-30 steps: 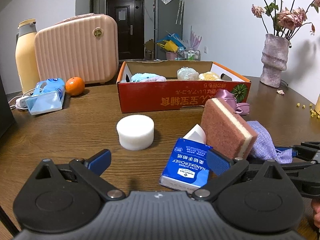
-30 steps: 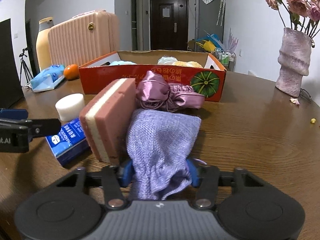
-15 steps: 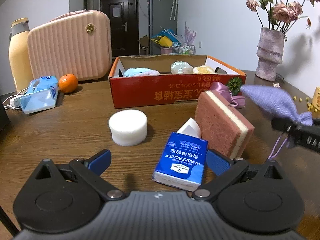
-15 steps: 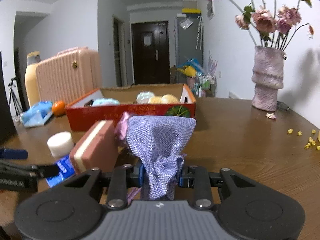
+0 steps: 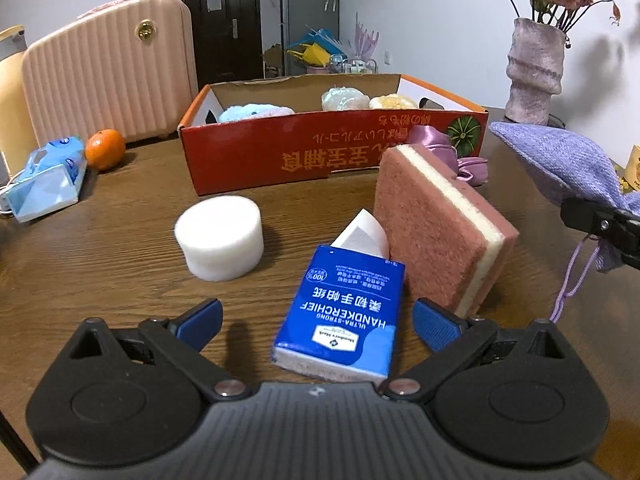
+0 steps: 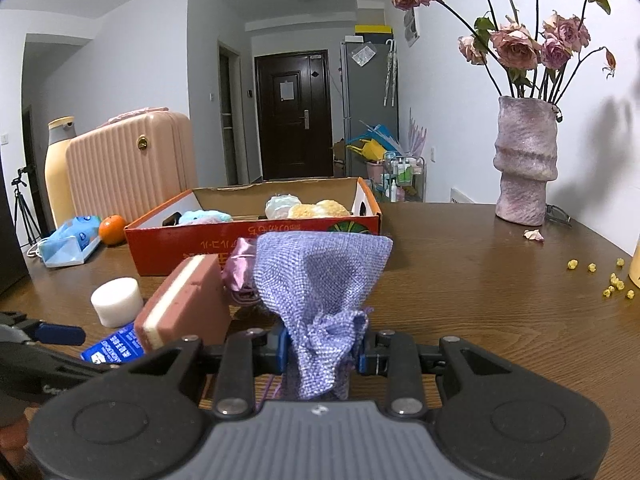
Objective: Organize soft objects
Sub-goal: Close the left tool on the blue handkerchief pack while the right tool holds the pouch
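Observation:
My right gripper point(image 6: 322, 354) is shut on a purple drawstring pouch point(image 6: 320, 276) and holds it above the table; the pouch point(image 5: 560, 160) also shows at the right of the left wrist view. My left gripper point(image 5: 316, 320) is open, low over the table, with a blue handkerchief pack point(image 5: 344, 316) between its fingers. A pink sponge point(image 5: 436, 228) leans on the pack. A white foam cylinder point(image 5: 220, 236) stands to the left. A satin scrunchie point(image 5: 440, 140) lies by the red cardboard box point(image 5: 320, 156), which holds several soft items.
A pink suitcase point(image 5: 108, 64), an orange point(image 5: 105, 149) and a blue wipes pack point(image 5: 50, 178) are at the back left. A vase of dried roses point(image 6: 524, 160) stands at the back right. Yellow crumbs point(image 6: 612, 284) lie at the right table edge.
My right gripper has lifted the purple pouch off the table and raised it higher. My left gripper has edged forward toward the handkerchief pack and stayed open.

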### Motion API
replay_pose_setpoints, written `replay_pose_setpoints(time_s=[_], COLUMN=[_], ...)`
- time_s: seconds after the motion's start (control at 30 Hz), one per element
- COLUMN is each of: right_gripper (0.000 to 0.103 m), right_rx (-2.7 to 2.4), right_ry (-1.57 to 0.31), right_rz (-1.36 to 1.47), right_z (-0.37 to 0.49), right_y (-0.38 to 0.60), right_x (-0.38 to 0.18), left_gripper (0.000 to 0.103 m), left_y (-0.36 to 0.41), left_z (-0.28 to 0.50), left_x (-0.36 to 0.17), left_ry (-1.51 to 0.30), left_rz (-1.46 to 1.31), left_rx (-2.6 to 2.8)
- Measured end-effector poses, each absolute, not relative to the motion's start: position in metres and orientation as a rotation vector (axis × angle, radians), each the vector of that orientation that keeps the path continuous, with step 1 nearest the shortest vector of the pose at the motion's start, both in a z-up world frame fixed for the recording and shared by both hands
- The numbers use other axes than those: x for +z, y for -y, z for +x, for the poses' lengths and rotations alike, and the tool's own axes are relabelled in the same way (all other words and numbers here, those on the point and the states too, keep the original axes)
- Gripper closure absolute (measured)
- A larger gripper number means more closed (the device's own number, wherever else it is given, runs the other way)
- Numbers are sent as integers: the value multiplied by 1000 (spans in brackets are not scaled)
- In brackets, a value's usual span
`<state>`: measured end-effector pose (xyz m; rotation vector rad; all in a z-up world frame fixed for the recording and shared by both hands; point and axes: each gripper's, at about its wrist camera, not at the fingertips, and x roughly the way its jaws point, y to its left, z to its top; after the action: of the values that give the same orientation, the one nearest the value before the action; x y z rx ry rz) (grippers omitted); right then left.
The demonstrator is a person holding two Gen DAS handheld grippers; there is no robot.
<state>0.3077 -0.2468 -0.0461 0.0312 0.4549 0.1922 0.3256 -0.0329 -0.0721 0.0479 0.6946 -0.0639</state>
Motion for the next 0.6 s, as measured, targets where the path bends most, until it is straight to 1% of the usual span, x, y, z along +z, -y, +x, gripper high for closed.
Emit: replay_pose_setpoints(time_s=[0.1, 0.2, 0.27, 0.37, 0.4, 0.47, 0.5, 0.53, 0.6], right_gripper=[74, 74, 74, 74, 74, 74, 74, 74, 74], right_rx=[191, 191, 192, 194, 195, 196, 197, 198, 200], right_ry=[-458, -461, -464, -466, -466, -468, -469, -471, -472], right_rz=[30, 28, 26, 24, 23, 22, 22, 21, 19], right_z=[308, 309, 309, 310, 310, 310, 310, 310, 311], right_y=[246, 245, 245, 244, 244, 244, 243, 243, 243], right_x=[-47, -48, -48, -48, -49, -49, -50, -50, -50], left_gripper=[0, 7, 16, 26, 28, 37, 39, 45, 48], left_y=[32, 31, 31, 32, 33, 33, 33, 33, 34], left_z=[331, 334, 334, 334, 333, 332, 332, 331, 330], left_x=[-74, -75, -75, -76, -75, -74, -74, -74, -73], left_ry=[-704, -712, -718, -722, -719, -715, -713, -711, -705], left_rz=[38, 30, 26, 25, 25, 22, 22, 22, 29], left_rx=[-69, -78, -90, -109, -113, -123, -129, -135, -135])
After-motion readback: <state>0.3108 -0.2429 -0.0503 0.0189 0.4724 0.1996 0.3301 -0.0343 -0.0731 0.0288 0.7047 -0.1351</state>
